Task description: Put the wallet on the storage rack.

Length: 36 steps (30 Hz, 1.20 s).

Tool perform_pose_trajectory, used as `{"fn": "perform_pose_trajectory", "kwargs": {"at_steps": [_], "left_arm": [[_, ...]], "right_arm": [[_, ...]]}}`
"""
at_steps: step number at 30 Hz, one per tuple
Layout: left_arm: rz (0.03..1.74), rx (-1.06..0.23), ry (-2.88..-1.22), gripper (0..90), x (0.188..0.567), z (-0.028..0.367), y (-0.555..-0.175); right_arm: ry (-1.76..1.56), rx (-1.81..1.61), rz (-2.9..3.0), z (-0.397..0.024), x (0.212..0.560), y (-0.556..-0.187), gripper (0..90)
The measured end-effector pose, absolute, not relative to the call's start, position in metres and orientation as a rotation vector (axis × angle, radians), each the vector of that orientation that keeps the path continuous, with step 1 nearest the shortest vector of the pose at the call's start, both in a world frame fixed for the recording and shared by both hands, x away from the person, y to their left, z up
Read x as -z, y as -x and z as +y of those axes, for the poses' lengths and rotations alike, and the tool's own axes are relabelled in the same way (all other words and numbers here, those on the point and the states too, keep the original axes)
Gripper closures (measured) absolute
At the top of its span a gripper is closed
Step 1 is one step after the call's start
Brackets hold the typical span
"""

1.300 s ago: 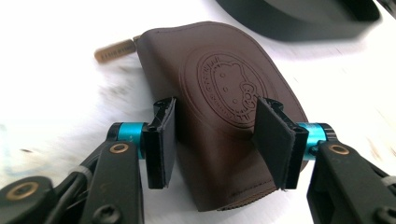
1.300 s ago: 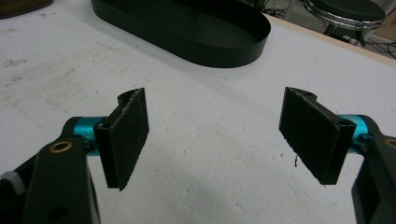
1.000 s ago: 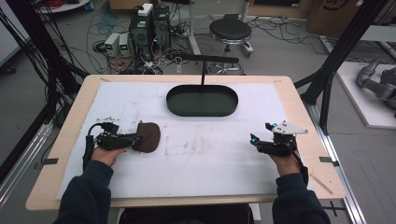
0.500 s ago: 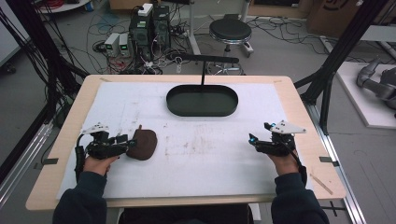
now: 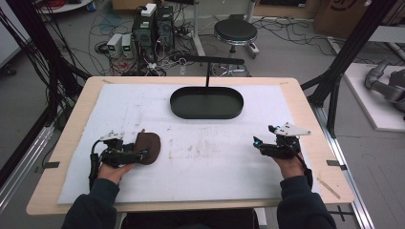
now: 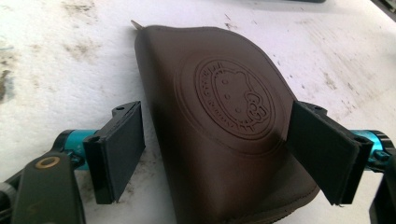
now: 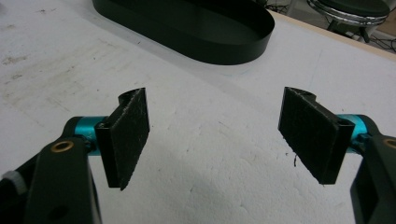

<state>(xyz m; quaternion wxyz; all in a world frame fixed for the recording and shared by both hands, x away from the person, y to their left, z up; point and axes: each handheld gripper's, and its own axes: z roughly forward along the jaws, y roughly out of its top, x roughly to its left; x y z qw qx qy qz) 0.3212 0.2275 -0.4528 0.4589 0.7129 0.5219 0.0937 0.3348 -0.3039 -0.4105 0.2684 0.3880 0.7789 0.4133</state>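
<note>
Left gripper (image 6: 215,154): jaws spread wide, straddling a brown pouch (image 6: 224,121). Right pad (image 6: 322,156) looks to be touching or just off the pouch's edge; left pad (image 6: 121,149) stands apart from it, bare mat between. Pouch lies flat on the white mat (image 6: 56,70), embossed round cat logo (image 6: 236,98) facing up, stitched edge nearest the camera. Nothing gripped.

High view: left gripper (image 5: 143,155) sits at near left of the mat (image 5: 200,176), held in the left hand (image 5: 112,169), pouch (image 5: 148,147) at its tip.

Right gripper (image 7: 215,135): jaws wide, nothing between them, low over bare mat (image 7: 210,186). High view puts it (image 5: 258,143) at near right, in the right hand (image 5: 289,164), well apart from the pouch.

Black oval tray (image 5: 206,113) at far centre of the mat; its wall (image 7: 224,46) shows beyond the right jaws. A black bar on a post (image 5: 210,61) stands behind the tray. Floor beyond the table: cables, boxes, a stool (image 5: 235,32).
</note>
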Motion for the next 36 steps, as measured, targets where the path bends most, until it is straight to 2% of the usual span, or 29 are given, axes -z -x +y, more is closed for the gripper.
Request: {"fn": "perform_pose_trajectory", "kwargs": {"at_steps": [2, 7, 10, 11, 15, 23, 29, 36], "left_arm": [[1.278, -0.221, -1.762, 19.8, 0.453, 0.227, -0.322], [1.270, -0.170, -1.769, 29.0, 0.451, 0.232, -0.325], [1.287, -0.147, -1.732, 37.0, 0.449, 0.237, -0.327], [1.285, -0.158, -1.725, 42.2, 0.448, 0.238, -0.326], [1.260, -0.200, -1.716, 51.1, 0.441, 0.239, -0.324], [1.276, -0.354, -1.630, 61.7, 0.426, 0.255, -0.317], [1.287, -0.568, -1.598, 64.2, 0.410, 0.268, -0.308], [1.201, -0.727, -1.797, 64.0, 0.404, 0.241, -0.308]], "right_arm": [[-1.048, -1.111, 2.103, -0.304, 0.411, -0.335, 26.3], [-1.059, -1.122, 2.094, -0.305, 0.410, -0.335, 26.3], [-1.060, -1.123, 2.089, -0.306, 0.410, -0.335, 26.3], [-1.059, -1.125, 2.087, -0.306, 0.410, -0.335, 26.3], [-1.061, -1.123, 2.081, -0.309, 0.409, -0.334, 26.3], [-1.069, -1.131, 2.072, -0.311, 0.409, -0.333, 26.2], [-1.062, -1.126, 2.081, -0.309, 0.410, -0.334, 26.2], [-1.066, -1.127, 2.085, -0.307, 0.410, -0.334, 26.3]]}}
